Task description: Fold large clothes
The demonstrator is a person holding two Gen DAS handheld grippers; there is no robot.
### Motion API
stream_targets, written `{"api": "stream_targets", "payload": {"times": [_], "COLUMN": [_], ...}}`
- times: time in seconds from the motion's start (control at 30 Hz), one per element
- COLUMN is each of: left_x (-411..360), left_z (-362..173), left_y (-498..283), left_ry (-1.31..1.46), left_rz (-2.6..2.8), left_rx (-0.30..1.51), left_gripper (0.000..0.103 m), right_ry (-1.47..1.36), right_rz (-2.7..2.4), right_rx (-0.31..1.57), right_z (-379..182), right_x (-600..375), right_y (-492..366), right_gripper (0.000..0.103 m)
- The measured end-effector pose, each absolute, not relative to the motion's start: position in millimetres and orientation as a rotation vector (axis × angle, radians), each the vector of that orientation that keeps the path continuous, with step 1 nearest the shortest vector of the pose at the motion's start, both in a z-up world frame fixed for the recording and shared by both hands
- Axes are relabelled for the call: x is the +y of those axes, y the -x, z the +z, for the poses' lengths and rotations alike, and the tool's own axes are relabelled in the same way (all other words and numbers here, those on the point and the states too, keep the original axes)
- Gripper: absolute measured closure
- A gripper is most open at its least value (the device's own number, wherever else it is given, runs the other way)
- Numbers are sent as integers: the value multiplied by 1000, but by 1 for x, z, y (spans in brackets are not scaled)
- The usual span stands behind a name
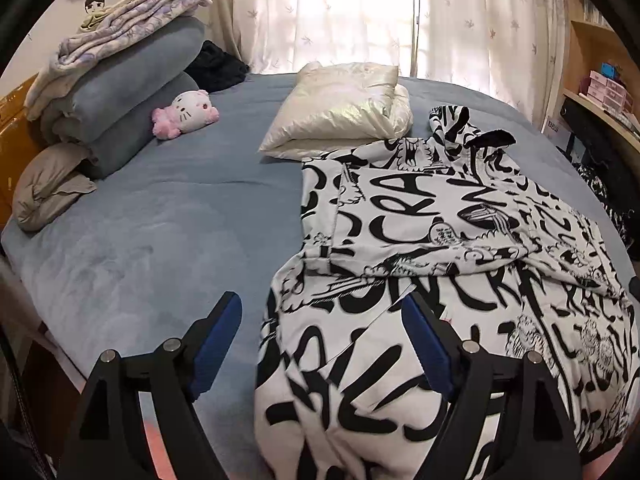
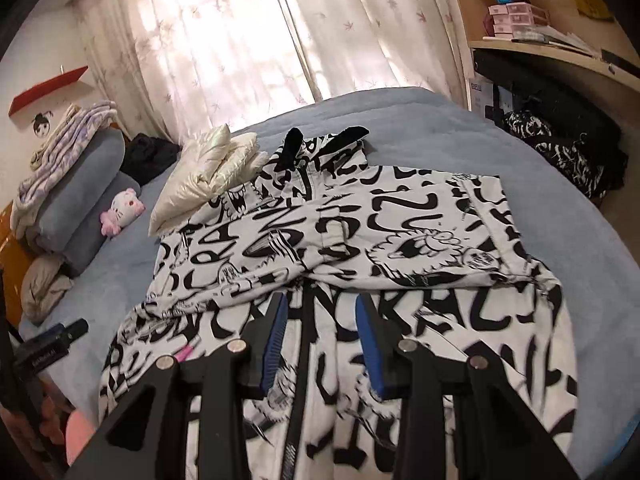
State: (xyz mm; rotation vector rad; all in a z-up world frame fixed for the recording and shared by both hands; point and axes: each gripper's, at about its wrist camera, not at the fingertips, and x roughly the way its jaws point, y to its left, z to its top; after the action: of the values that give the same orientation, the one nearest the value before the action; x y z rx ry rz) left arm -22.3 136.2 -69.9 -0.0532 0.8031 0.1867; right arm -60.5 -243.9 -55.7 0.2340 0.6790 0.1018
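Hoodie (image 1: 440, 220): near hem cut off by frame.
Left gripper (image 1: 322, 344): spread wide, nothing held.
Right gripper (image 2: 320, 336): parted, pads clear of cloth.

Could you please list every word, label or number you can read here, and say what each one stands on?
"CRA": large black letters on the black-and-white printed garment.
Other lettering on the garment: stylised and cut off by folds, not readable as words.
White box under the desk: label too blurred.
Pink boxes on the shelf: too small.
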Motion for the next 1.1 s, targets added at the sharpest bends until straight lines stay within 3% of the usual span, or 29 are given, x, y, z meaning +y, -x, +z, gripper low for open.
{"api": "stream_targets", "payload": {"times": [0.1, 0.27, 0.8, 1.1], "left_x": [145, 159, 193, 189], "left_z": [-74, -84, -162, -169], "left_y": [32, 46, 65, 65], "left_ry": [41, 56, 361, 345], "left_rz": [206, 235, 56, 37], "left_rx": [814, 848, 1094, 1087], "left_gripper": [22, 22, 21, 20], "right_ry": [-204, -185, -235, -268], "right_rz": [78, 37, -131, -141], "right_rx": [692, 717, 910, 898], "right_z": [-57, -64, -117, -122], "right_x": [-252, -267, -349, -364], "right_y": [75, 93, 144, 161], "right_gripper": [66, 51, 50, 50]}}
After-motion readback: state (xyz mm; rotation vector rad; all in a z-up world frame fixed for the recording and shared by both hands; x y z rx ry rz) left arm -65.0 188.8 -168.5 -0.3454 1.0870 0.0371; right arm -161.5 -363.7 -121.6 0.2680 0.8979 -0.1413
